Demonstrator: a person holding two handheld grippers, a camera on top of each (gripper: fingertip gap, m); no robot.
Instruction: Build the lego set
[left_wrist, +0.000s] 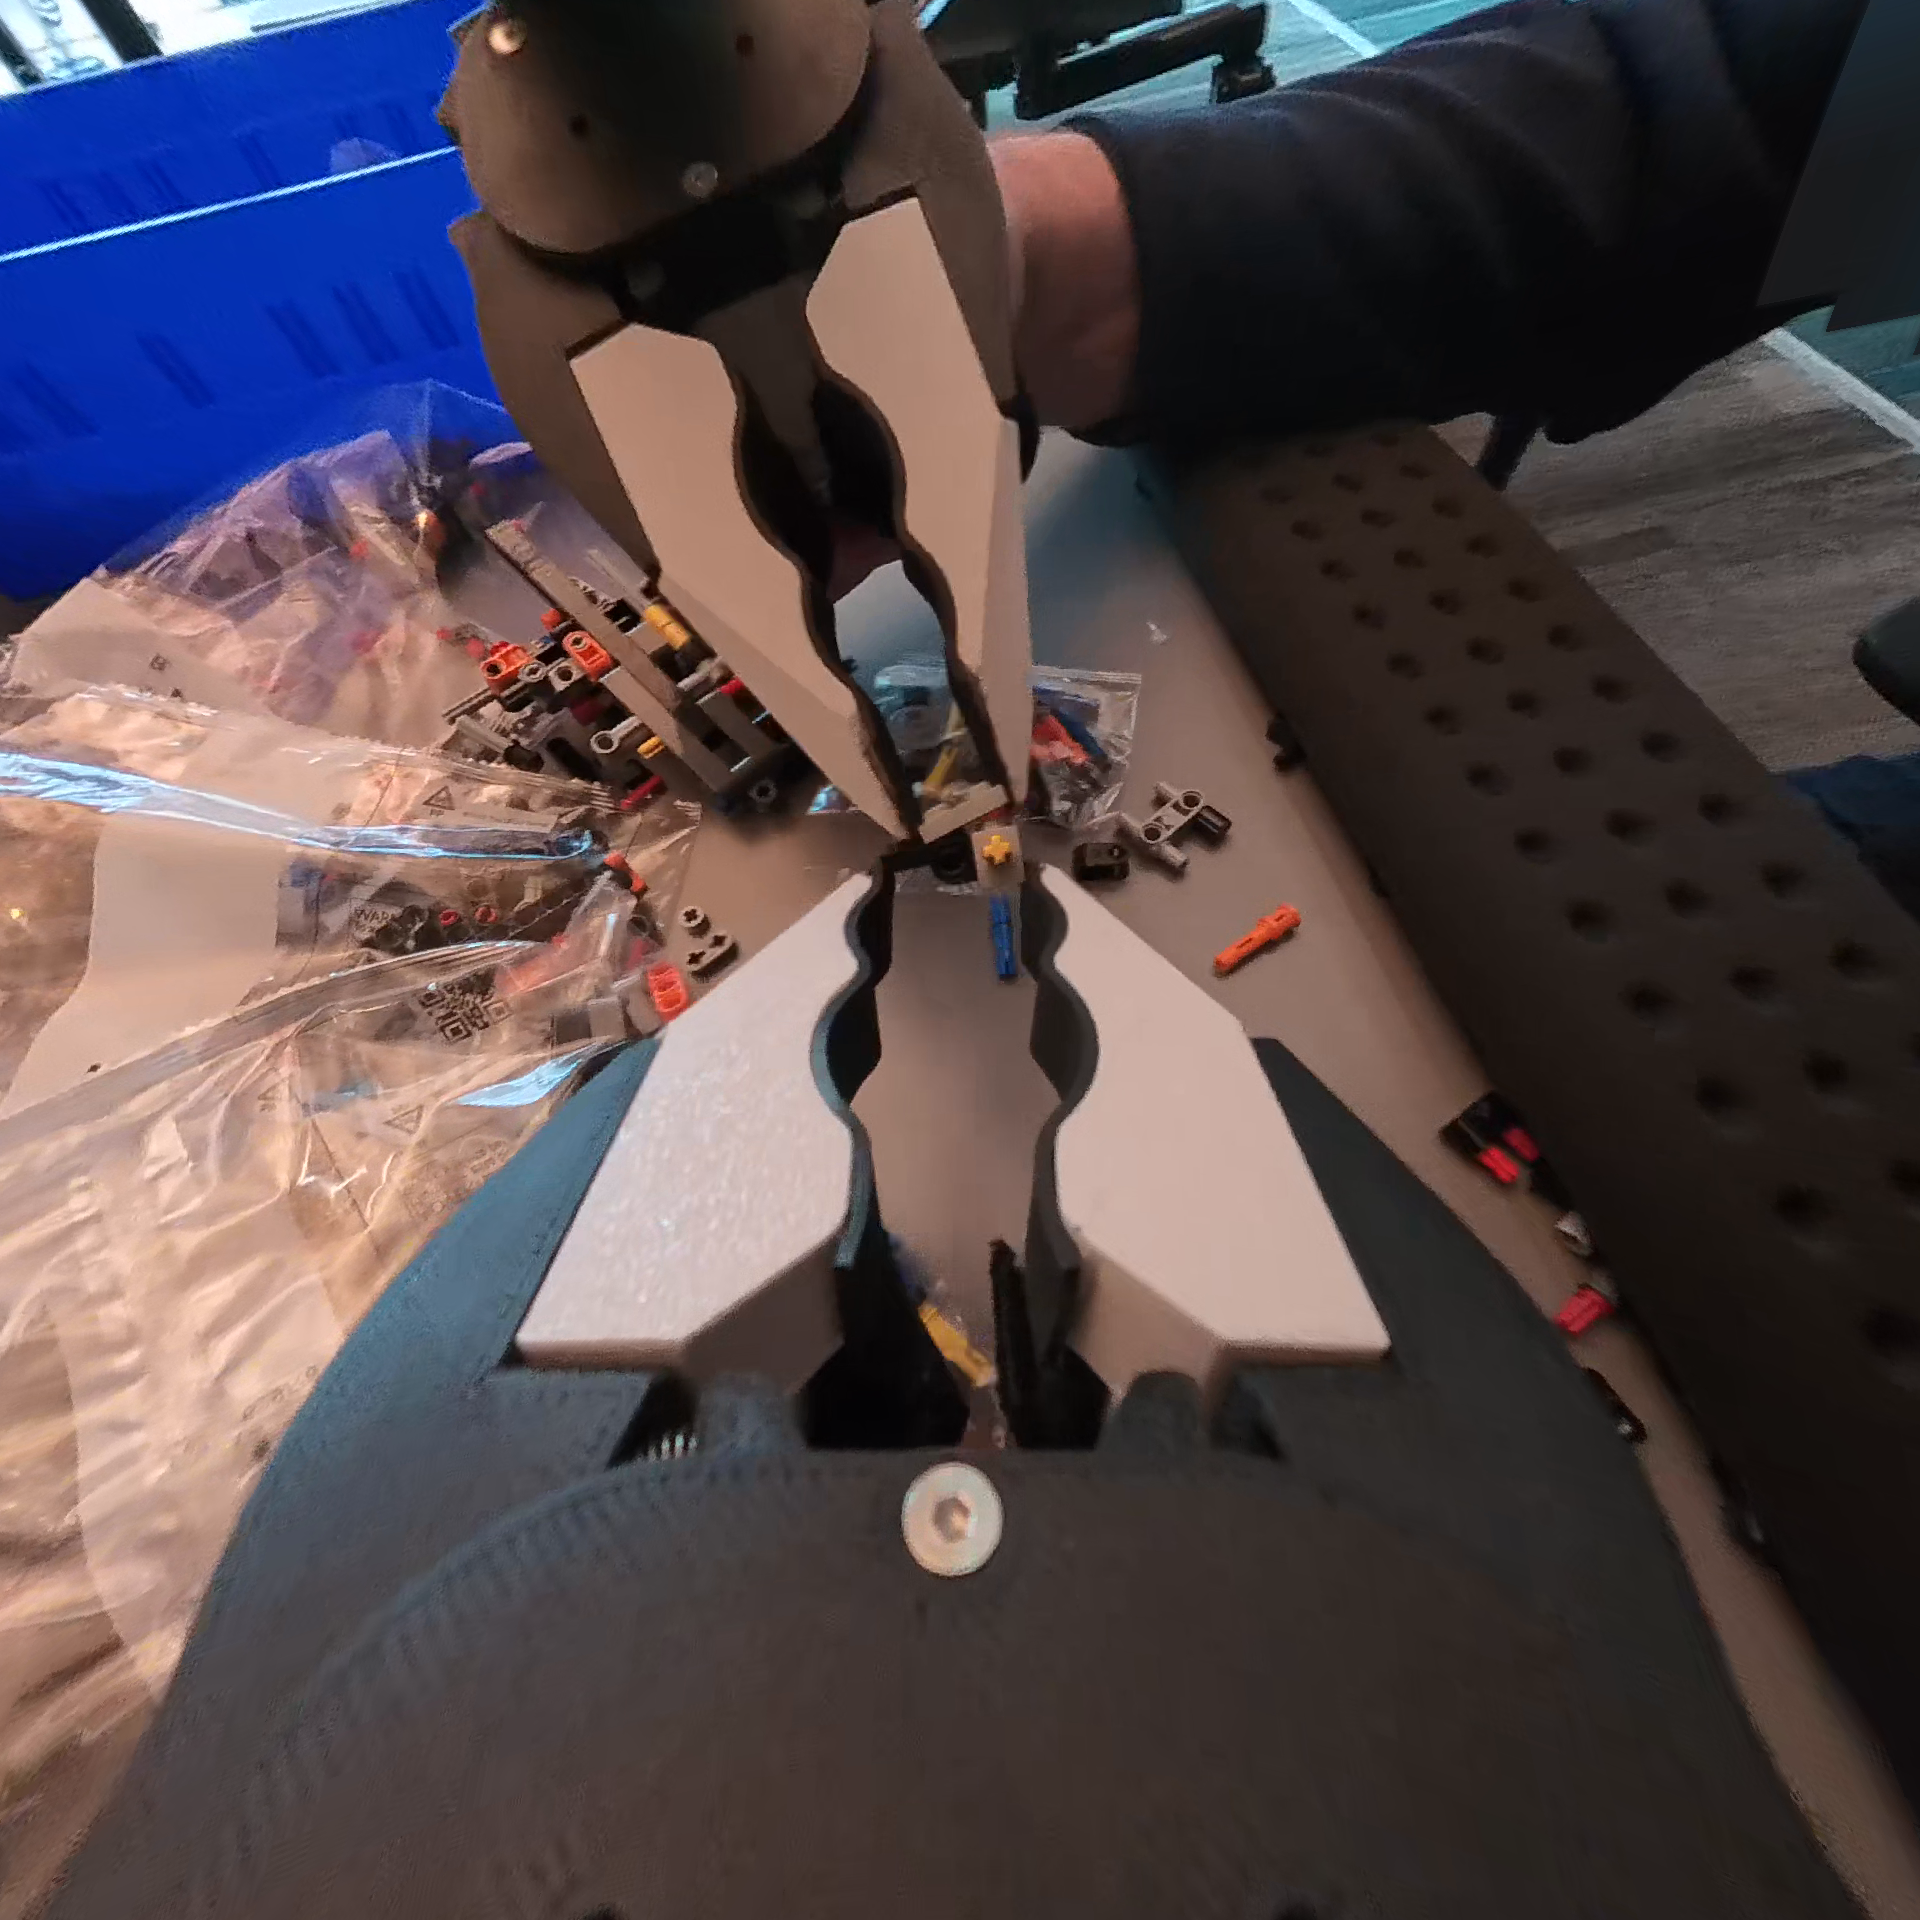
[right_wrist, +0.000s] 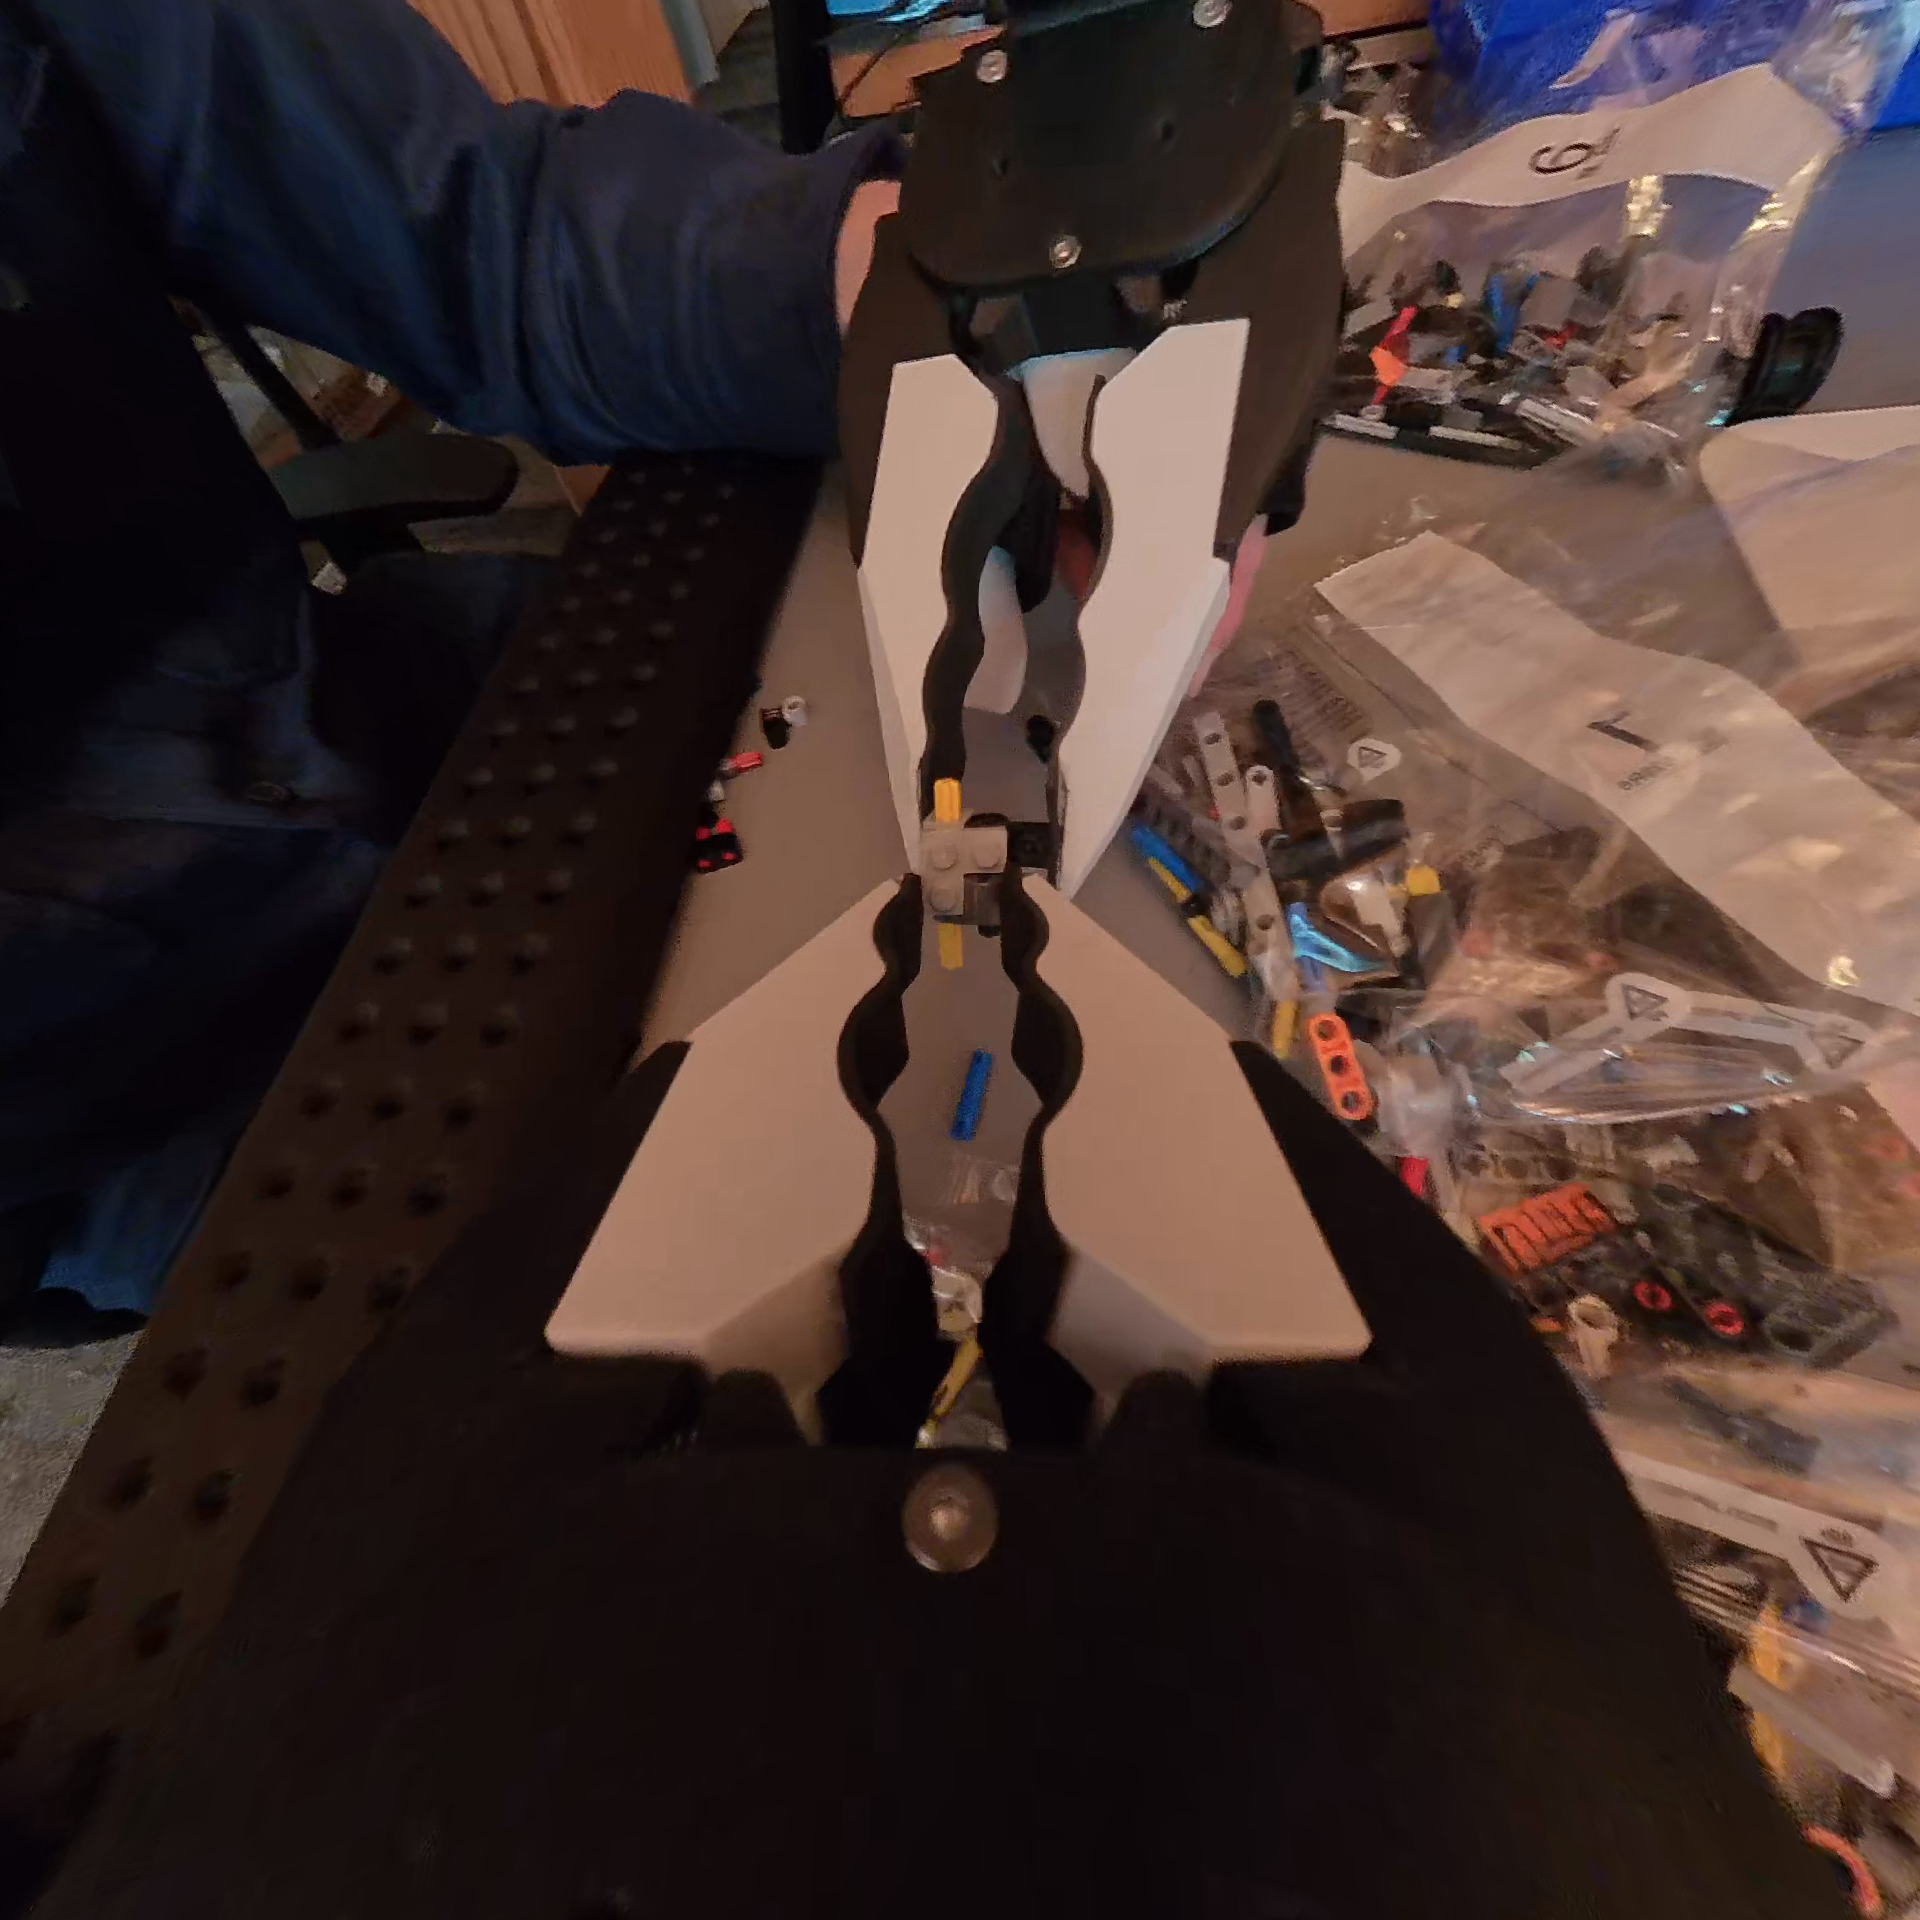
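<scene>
- Grey table (left_wrist: 1351, 997) had clear bags of bricks (right_wrist: 1558, 1039) and loose bits on it.
- I had my left gripper (left_wrist: 951, 868) and right gripper (right_wrist: 961, 899) tip to tip, both squeezing one small grey piece (right_wrist: 961, 862) with a yellow pin (right_wrist: 945, 800), above a blue pin (right_wrist: 971, 1091).

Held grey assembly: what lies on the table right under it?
A blue pin lies loose on the grey table below the grey assembly. Anything directly beneath is hidden by both grippers' tips.
</scene>
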